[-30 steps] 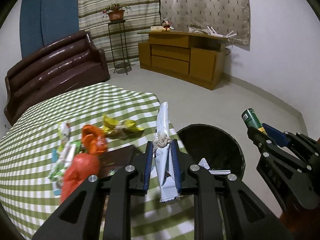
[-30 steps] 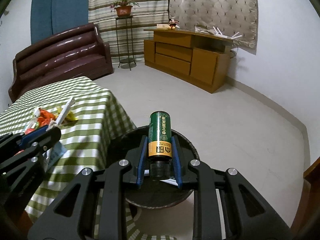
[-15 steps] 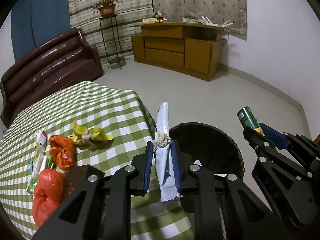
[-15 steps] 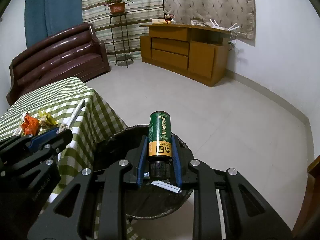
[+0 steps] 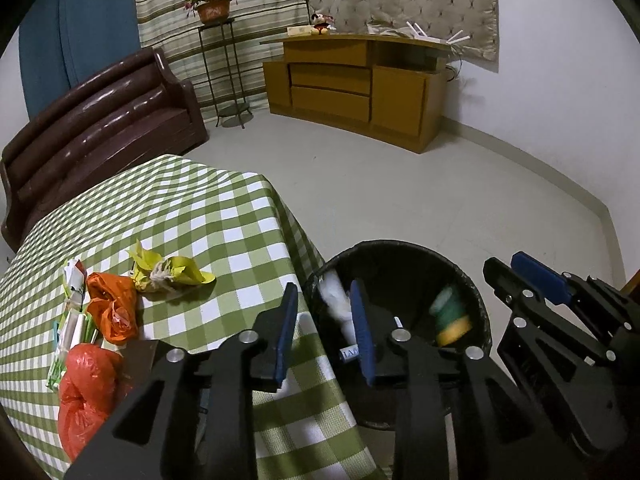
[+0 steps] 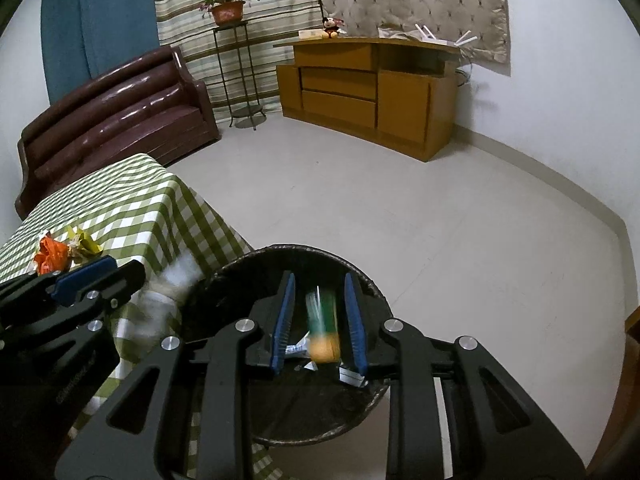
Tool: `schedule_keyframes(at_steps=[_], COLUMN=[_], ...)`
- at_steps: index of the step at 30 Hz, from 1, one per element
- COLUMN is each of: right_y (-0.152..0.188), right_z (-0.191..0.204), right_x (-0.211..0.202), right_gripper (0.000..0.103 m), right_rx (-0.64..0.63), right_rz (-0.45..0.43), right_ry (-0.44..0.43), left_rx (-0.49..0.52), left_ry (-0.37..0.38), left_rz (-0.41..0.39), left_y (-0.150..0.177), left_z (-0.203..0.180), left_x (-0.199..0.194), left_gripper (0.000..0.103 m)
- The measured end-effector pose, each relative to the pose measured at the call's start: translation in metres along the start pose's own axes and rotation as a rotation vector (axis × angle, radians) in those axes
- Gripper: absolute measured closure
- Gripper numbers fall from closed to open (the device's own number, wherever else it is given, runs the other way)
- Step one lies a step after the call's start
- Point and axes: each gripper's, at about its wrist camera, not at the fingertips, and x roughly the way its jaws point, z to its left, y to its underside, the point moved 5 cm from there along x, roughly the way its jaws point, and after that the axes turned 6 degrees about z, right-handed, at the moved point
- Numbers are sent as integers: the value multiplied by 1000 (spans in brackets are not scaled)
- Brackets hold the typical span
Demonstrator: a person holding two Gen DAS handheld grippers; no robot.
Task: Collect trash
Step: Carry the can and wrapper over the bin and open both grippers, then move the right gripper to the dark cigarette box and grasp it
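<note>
A pale tiled floor fills the room, with a brown leather sofa and a wooden cabinet along the far wall. A table with a green and white checked cloth stands at the left. Just beside its corner sits a round black trash bin, holding scraps of paper.

The left gripper hangs over the table's corner and the bin's rim. Its blue-padded jaws are opening and hold nothing. A white wrapper, blurred, is loose in the air just beside the right pad, over the near edge of the bin.

The right gripper hangs directly above the bin. Its jaws are also opening, with a gap on each side of a green and yellow can, which is blurred and apart from both pads, over the bin's mouth.

On the table lie more scraps: two crumpled orange plastic bags, a yellow wrapper, and green and white packets at the left edge.
</note>
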Motion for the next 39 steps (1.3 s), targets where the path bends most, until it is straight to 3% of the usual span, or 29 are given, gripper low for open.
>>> schedule_keyframes(at_steps=[9,21,30,39], right_y=[2,4,7,13], right_z=[-2,-4,28,75], right_x=[-4,-13,-30,-47], right_gripper=[65,42,42,42], right_rx=[21,53,11,-42], right_rz=[-5,1,1,5], right_ry=[13,38,2,-66], left_rx=[-13,-36,-88,-155], left_ry=[-2,4,-21,-103], left_rz=[-9,-19,-36,-50], left_y=[1,8,19,44], left_z=[0,12,49,108], left_x=[-2,-16,-47,-83], left_gripper=[62,56,48,41])
